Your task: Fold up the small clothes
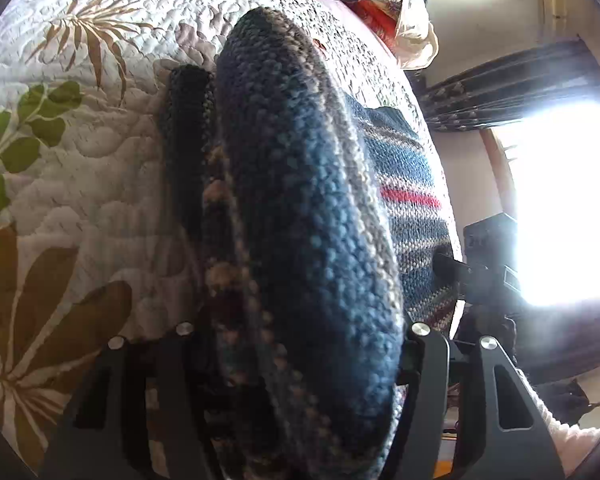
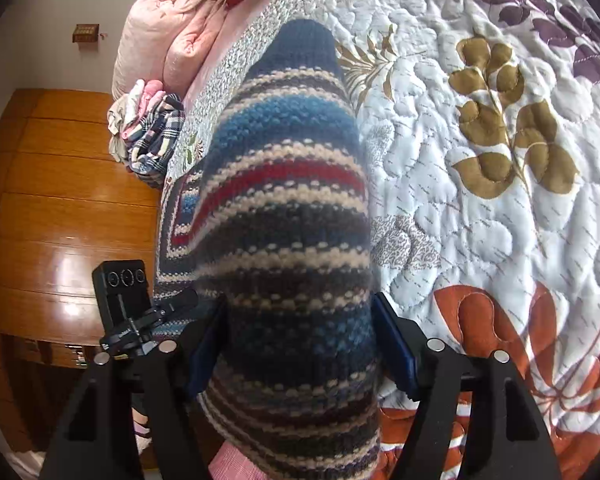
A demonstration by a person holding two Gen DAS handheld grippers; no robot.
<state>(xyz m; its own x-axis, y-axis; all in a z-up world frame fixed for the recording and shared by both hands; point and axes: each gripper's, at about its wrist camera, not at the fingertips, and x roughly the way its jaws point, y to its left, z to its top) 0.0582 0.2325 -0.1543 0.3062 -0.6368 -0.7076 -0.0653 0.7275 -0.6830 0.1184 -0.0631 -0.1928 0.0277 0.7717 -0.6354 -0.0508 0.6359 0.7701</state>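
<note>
while both grippers hold the striped knit garment over the quilted bedspread, we judge the step in hand to be carrying one end over to lay a fold. the right gripper has its jaws closed on a thick bunch of the knit, which bulges out between the blue pads; the left gripper is likewise clamped on a rolled edge of the same piece, though its fingertips are mostly buried in wool. to do this well, we would keep the two grips level with each other so the stripes stay parallel, hold the cloth lightly taut between them, lower it flat onto the spread before letting go, and keep it clear of the bed's edge, which lies close on one side. from the right wrist, the garment runs long away from the gripper, its dark blue end pointing toward the far end of the bed where the pink bedding and the pile of other clothes sit. part of it rests on the spread; the near part is lifted.
</note>
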